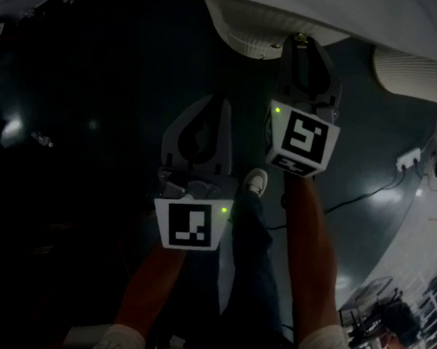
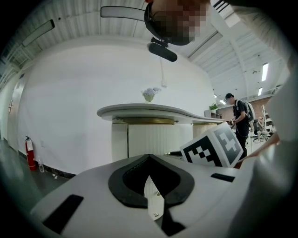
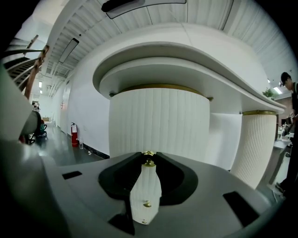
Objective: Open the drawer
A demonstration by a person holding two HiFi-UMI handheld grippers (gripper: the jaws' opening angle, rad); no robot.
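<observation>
A white ribbed drawer front (image 3: pixel 158 121) curves under a round white counter (image 3: pixel 186 56). Its small gold knob (image 3: pixel 148 154) sits between the tips of my right gripper (image 3: pixel 148 159), which is shut on it. In the head view the right gripper (image 1: pixel 300 42) reaches up to the ribbed cabinet (image 1: pixel 252 31), and the knob is hidden there. My left gripper (image 1: pixel 207 109) hangs lower and to the left, clear of the cabinet. Its jaws meet at the tips in the left gripper view (image 2: pixel 149 157) and hold nothing.
The right gripper's marker cube (image 2: pixel 212 148) shows beside the ribbed cabinet (image 2: pixel 153 139). A vase (image 2: pixel 149 94) stands on the counter. A person (image 2: pixel 240 121) stands far right. A fire extinguisher (image 2: pixel 30 153) is by the wall. Cables and a power strip (image 1: pixel 408 158) lie on the dark floor.
</observation>
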